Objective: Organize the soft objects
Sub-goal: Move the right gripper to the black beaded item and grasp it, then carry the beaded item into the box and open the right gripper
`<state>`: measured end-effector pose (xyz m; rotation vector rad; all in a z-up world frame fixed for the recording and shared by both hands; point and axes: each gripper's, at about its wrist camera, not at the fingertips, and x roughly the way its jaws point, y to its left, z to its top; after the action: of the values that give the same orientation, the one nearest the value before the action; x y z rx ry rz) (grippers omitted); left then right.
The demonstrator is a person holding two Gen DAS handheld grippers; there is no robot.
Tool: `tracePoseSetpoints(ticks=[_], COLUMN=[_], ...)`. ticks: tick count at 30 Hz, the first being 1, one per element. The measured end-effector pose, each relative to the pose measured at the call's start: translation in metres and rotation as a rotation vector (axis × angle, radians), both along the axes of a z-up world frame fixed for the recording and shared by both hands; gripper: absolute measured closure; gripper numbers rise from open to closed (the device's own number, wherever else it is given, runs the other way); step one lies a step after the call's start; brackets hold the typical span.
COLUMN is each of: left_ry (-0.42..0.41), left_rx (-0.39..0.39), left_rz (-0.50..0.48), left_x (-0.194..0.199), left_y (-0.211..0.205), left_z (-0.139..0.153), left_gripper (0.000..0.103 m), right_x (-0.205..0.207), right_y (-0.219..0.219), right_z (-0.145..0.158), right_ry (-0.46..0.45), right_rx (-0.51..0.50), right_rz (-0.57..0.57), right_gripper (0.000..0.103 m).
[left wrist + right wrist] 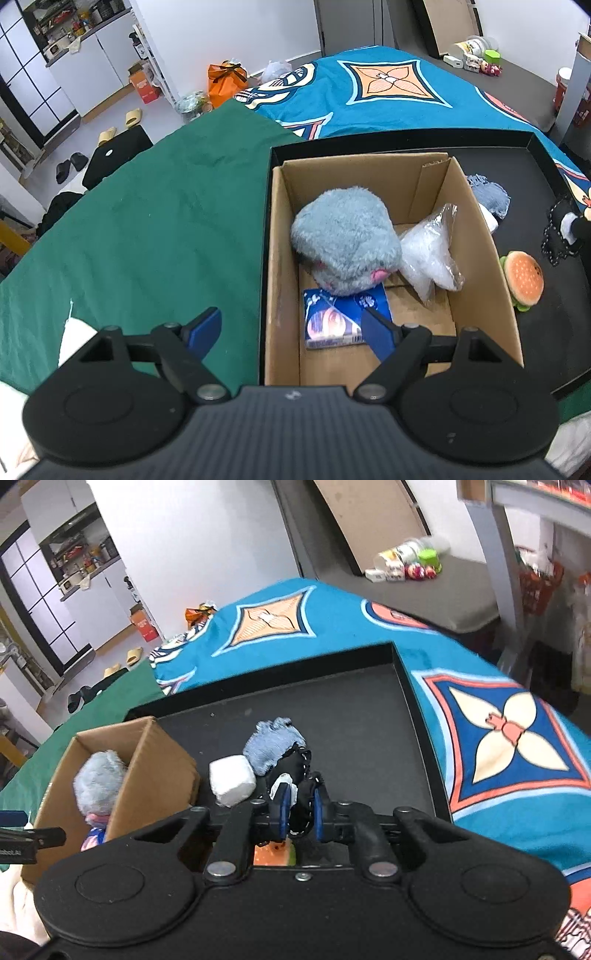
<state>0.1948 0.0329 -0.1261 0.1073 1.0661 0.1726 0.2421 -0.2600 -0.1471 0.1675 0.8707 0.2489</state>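
Observation:
A cardboard box (pixel 476 236) stands in a black tray (pixel 554 177). Inside it lie a grey plush toy (pixel 343 240), a clear bag of white stuffing (pixel 428 254) and a blue packet (pixel 332 325). My left gripper (pixel 291 328) hangs open over the box's near left corner, holding nothing. My right gripper (pixel 299 808) is shut on a black-and-white soft toy (pixel 295 771), lifted a little above the tray (pixel 369 716). That toy shows at the right edge of the left wrist view as a dark shape (pixel 561 232). On the tray lie a white cube (pixel 232 781), a blue-grey fuzzy piece (pixel 271 744) and a burger plush (pixel 524 280).
The tray rests on a teal patterned cover (pixel 498 738) beside a green cloth (pixel 147 221). The box (pixel 155 768) stands left of my right gripper. A watermelon-coloured soft item (pixel 275 854) peeks out under the right gripper. Floor clutter and cupboards lie beyond.

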Motion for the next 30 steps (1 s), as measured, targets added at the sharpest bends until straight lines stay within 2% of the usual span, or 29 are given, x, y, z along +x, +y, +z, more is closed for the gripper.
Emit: tracePoseSetpoints(ticks=[11,16,20,24,26,30], left_ry=[-0.024,-0.044,-0.048,-0.037,-0.025,-0.036], left_rx=[-0.056,-0.113,-0.151,-0.19,-0.191,-0.177], left_rz=[0.009,0.014,0.018,0.032,0.031,0.007], left_x=[-0.018,-0.026,-0.032,-0.03,-0.03,-0.031], left_y=[0.013,0.022,0.027,0.033,0.034,0.03], left_z=[-0.002,-0.006,-0.014,-0.022,-0.025,-0.026], left_gripper=[0.022,0.028,0.042,0.067,0.077,0.079], right_x=[-0.017,-0.022,-0.025,-0.027,-0.029,-0.033], right_y=[0.025,0.045,0.062,0.08,0.089,0.105], right_z=[0.041,0.056,0.064,0.069,0.069,0.067], right_ry=[-0.048,-0.068,-0.078,-0.083,-0.083,-0.077], right_rx=[0.003,0.007,0.004,-0.004,-0.008,-0.019], right_rz=[0.059,0.097,0.132,0.167,0.179,0.204], right_gripper=[0.089,0.089,0.089,0.089,0.088,0.088])
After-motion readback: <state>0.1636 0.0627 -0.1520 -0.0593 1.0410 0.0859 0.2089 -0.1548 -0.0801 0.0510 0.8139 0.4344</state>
